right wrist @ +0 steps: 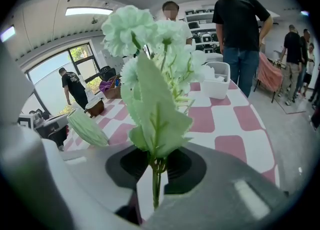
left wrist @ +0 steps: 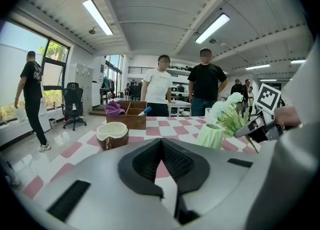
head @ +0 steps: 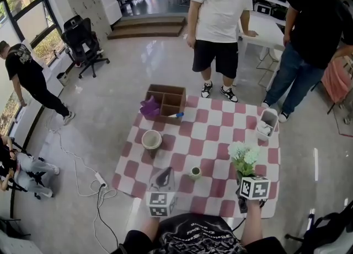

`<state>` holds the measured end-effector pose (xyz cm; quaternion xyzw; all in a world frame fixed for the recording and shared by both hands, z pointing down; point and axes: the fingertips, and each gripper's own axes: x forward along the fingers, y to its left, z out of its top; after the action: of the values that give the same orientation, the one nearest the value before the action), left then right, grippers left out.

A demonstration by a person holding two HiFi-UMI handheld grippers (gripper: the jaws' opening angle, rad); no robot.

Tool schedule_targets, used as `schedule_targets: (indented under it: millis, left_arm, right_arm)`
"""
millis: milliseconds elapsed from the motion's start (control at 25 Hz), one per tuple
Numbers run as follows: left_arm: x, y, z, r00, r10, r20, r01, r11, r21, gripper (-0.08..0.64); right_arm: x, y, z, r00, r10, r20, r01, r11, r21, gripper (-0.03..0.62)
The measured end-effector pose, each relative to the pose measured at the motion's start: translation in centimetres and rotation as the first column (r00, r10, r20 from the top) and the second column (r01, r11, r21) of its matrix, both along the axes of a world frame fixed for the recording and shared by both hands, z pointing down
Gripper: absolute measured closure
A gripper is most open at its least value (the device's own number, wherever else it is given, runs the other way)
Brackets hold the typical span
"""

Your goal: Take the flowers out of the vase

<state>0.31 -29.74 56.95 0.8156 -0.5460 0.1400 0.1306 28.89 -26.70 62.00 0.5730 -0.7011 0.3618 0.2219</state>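
My right gripper (right wrist: pixel 156 168) is shut on the thin green stems of a bunch of pale green artificial flowers (right wrist: pixel 150 59). The flowers (head: pixel 244 156) are out of the vase and held above the checked cloth at the front right. The small ribbed light-green vase (head: pixel 195 172) stands upright on the cloth, to the left of the flowers, with nothing in it. My left gripper (head: pixel 164 173) rests low to the left of the vase, apart from it, its jaws together and holding nothing. In the left gripper view the vase (left wrist: pixel 210 135) and the flowers (left wrist: pixel 229 112) lie ahead to the right.
A pink-and-white checked cloth (head: pixel 220 131) covers the floor. On it are a brown bowl (head: pixel 151 139), a wooden divided box (head: pixel 167 100) with a purple cloth, and a white container (head: pixel 267 123). Two people stand at the far edge; a cable lies at left.
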Motion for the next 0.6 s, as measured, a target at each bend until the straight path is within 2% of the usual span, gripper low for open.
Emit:
schedule_targets:
  millis: [200,400,600]
  left_arm:
    - [0.0,0.0,0.2,1.000,-0.005,0.000,0.005,1.000,-0.006,0.549]
    - [-0.2,0.0,0.8,1.000,-0.012,0.005,0.012,1.000,-0.019,0.549]
    - [-0.1,-0.2,0.6,1.000,-0.019,0.006,0.019,1.000,-0.018,0.549]
  right_arm:
    - [0.3,0.0,1.3,1.000,-0.017,-0.018,0.016,0.999,-0.027,0.528]
    - [0.4,0.0,1.9,0.999,-0.027,-0.016,0.027,1.000,-0.007,0.528]
    - [0.7,0.0,3.0,0.999,-0.032,-0.016,0.031,0.999,-0.025,0.528]
